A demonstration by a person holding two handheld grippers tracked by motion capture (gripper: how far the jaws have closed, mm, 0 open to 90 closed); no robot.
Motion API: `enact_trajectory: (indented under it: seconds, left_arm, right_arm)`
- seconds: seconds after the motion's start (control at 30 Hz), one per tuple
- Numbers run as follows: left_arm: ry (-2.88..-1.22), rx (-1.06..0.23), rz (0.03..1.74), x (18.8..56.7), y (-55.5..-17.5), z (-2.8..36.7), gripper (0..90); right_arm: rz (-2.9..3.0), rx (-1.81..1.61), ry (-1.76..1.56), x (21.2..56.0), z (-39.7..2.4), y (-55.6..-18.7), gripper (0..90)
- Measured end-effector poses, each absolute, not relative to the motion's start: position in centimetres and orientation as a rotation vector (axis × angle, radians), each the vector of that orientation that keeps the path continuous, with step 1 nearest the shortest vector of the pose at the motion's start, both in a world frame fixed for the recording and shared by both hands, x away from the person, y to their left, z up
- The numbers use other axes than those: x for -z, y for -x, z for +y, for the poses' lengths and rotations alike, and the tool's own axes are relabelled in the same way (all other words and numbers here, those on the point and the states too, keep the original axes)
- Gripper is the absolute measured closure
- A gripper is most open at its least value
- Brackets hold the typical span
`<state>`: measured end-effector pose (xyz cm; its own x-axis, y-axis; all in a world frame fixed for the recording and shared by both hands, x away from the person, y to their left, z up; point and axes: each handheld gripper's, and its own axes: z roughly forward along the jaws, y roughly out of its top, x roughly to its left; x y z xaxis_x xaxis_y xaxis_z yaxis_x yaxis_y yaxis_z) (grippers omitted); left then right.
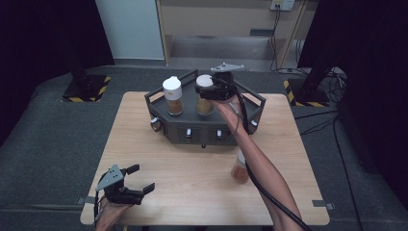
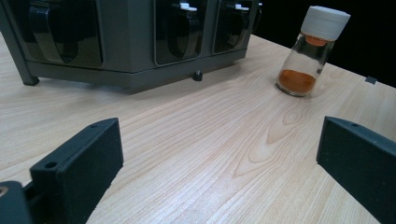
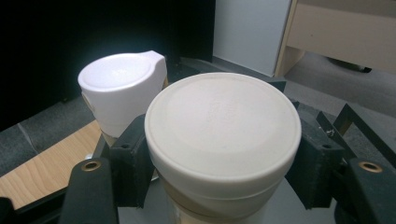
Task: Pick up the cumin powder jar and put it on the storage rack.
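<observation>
A dark grey rack (image 1: 204, 132) stands at the far middle of the wooden table. On its top are two spice jars with white caps and brown powder. My right gripper (image 1: 206, 90) is shut on the cap of the right jar (image 1: 204, 105); in the right gripper view the black pads (image 3: 133, 158) press both sides of that round cap (image 3: 223, 116). I cannot tell whether the jar's base rests on the rack. The left jar (image 1: 172, 95) stands free beside it (image 3: 122, 88). My left gripper (image 1: 141, 178) is open and holds nothing, low over the table's near left corner.
A third jar of orange powder (image 2: 308, 51) stands on the table in front of the rack, partly behind the right forearm (image 1: 239, 171). The rack's front (image 2: 126, 42) has several dark slots. Bare wood (image 2: 210, 140) lies between the left gripper's jaws. Black curtains and dark floor surround the table.
</observation>
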<state>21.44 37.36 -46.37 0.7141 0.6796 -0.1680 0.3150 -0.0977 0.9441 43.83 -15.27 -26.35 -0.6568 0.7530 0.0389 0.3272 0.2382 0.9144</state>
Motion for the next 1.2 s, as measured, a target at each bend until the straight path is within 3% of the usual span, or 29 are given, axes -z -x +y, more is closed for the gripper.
enact_trajectory:
  seconds: [1.2]
  left_arm:
    - [-1.704, -0.366, 0.791, 46.4, -21.6, 37.3, 0.0]
  right_arm:
    - [2.102, -1.407, -0.999, 28.4, -14.7, -44.6, 32.6]
